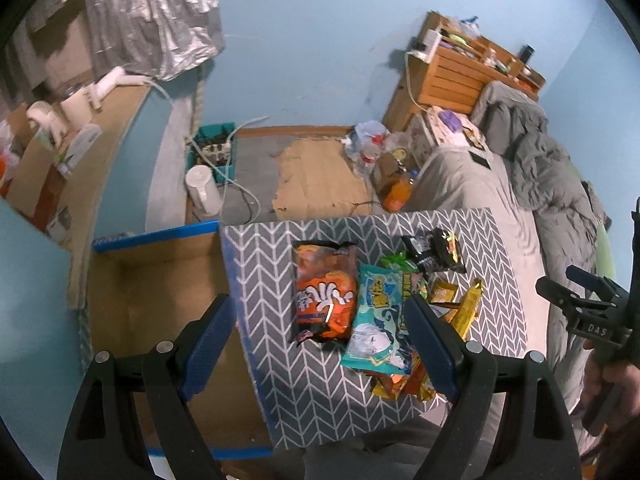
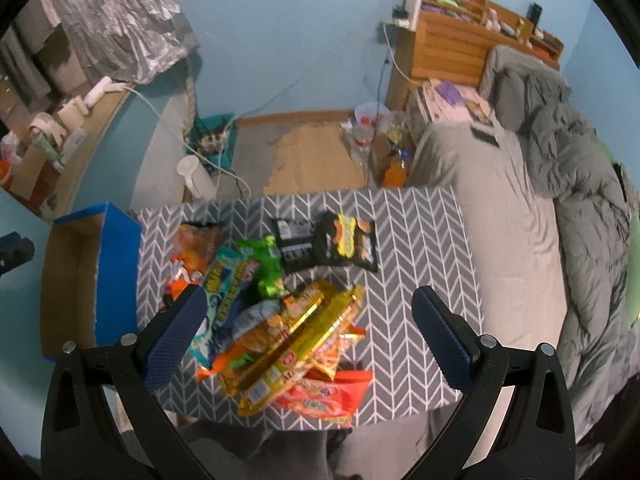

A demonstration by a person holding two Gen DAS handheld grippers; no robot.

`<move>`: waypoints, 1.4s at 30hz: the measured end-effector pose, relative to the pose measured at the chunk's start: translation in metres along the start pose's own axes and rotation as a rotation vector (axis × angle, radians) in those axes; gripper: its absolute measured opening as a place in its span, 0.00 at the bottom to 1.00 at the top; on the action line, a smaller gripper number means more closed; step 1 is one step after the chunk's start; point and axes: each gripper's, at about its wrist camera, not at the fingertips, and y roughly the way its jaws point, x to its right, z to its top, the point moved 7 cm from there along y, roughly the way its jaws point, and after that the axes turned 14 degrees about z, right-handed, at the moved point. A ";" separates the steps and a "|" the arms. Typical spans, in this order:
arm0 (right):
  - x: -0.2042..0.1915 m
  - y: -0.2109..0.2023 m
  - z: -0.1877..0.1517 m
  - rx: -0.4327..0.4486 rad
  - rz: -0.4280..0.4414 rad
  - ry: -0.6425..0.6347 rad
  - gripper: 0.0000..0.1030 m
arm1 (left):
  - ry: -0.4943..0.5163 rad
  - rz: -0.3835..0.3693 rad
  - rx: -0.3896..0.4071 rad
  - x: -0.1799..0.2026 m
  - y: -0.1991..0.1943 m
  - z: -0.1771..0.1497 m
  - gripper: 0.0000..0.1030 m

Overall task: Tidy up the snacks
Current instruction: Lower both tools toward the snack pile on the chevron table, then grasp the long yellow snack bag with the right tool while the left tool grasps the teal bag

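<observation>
Bed (image 2: 500,208) with rumpled grey duvet along the right side. Desk (image 1: 272,264) under a grey chevron cloth, butted against the bed. Open cardboard box (image 1: 160,292) with blue-taped rim just left of the desk. Snacks heaped mid-desk: orange bag (image 1: 326,292) at left, teal bag (image 1: 376,320) overlapping its right edge, gold packet (image 2: 296,344) on top nearer the front, two black packets (image 2: 320,244) at the far side. Left tool (image 1: 320,344) released, fingers wide, above the pile, holding nothing. Right tool (image 2: 304,336) likewise spread wide, empty.
</observation>
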 end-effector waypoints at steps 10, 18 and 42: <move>0.019 0.031 -0.036 -0.062 -0.036 0.082 0.98 | 0.125 -0.053 -0.034 0.037 0.038 -0.003 0.84; 0.021 0.063 -0.066 -0.106 -0.025 0.141 0.93 | 0.183 -0.087 -0.109 0.060 0.070 -0.021 0.84; 0.042 0.148 -0.104 -0.223 0.037 0.252 0.66 | 0.189 -0.080 -0.264 0.105 0.158 -0.048 0.84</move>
